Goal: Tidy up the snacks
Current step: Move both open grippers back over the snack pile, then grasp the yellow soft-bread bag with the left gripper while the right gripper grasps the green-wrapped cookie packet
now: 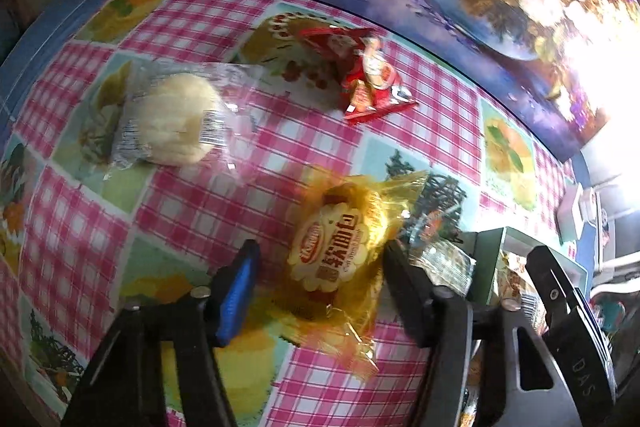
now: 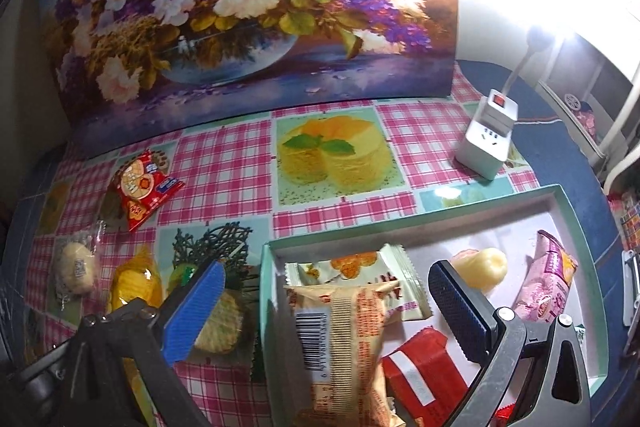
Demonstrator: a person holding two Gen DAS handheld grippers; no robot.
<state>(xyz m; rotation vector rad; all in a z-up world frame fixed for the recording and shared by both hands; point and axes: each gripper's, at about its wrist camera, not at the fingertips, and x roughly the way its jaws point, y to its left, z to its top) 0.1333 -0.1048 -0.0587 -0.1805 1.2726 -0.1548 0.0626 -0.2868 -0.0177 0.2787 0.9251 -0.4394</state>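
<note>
My left gripper (image 1: 320,263) is open, its fingers on either side of a yellow-wrapped soft bread (image 1: 340,247) lying on the checked tablecloth; the bread also shows in the right wrist view (image 2: 136,283). A clear-wrapped pale bun (image 1: 176,123) (image 2: 76,267) and a red snack packet (image 1: 368,75) (image 2: 144,183) lie farther off. My right gripper (image 2: 324,307) is open and empty above the near left corner of a green-rimmed box (image 2: 420,215), over a beige barcoded packet (image 2: 344,339). The box also holds a red packet (image 2: 420,371), a pink packet (image 2: 544,279) and a pale bun (image 2: 480,267).
A flower painting (image 2: 240,7) stands along the table's back edge. A white power strip cube (image 2: 488,139) with a lamp sits at the back right. A round cracker packet (image 2: 220,323) lies left of the box. The box edge shows in the left view (image 1: 492,259).
</note>
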